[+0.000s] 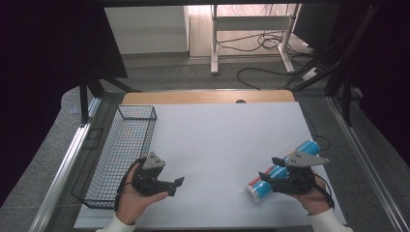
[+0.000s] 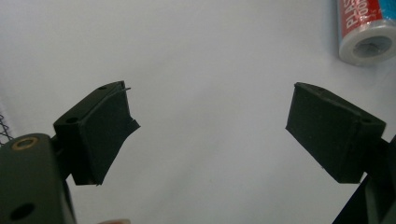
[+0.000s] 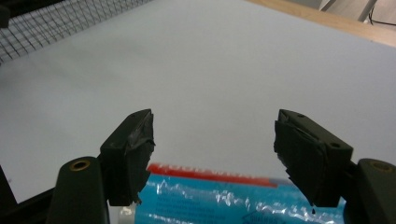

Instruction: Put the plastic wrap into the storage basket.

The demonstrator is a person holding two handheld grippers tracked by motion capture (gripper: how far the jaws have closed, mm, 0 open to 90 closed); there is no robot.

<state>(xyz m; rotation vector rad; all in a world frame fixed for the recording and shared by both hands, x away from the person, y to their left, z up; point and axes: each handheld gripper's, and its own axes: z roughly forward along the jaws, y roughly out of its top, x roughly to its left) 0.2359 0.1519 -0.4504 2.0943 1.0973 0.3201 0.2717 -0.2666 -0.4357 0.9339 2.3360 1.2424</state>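
Observation:
A blue plastic-wrapped roll (image 1: 257, 188) with a red band at its near end lies on its side on the white table sheet (image 1: 222, 140), at the front right. My right gripper (image 1: 267, 167) hovers just over the roll. In the right gripper view, that gripper (image 3: 212, 135) stands open and the roll (image 3: 210, 198) lies below, between the jaws and untouched by the pads. My left gripper (image 1: 175, 186) is at the front left, open with nothing in it (image 2: 210, 112). The roll's white end (image 2: 366, 25) shows far off in the left gripper view.
A black wire basket (image 1: 121, 154) stands along the left edge of the sheet, close to my left hand; its mesh (image 3: 56, 23) also appears at the top left of the right gripper view. A wooden table edge (image 1: 208, 96) runs behind the sheet.

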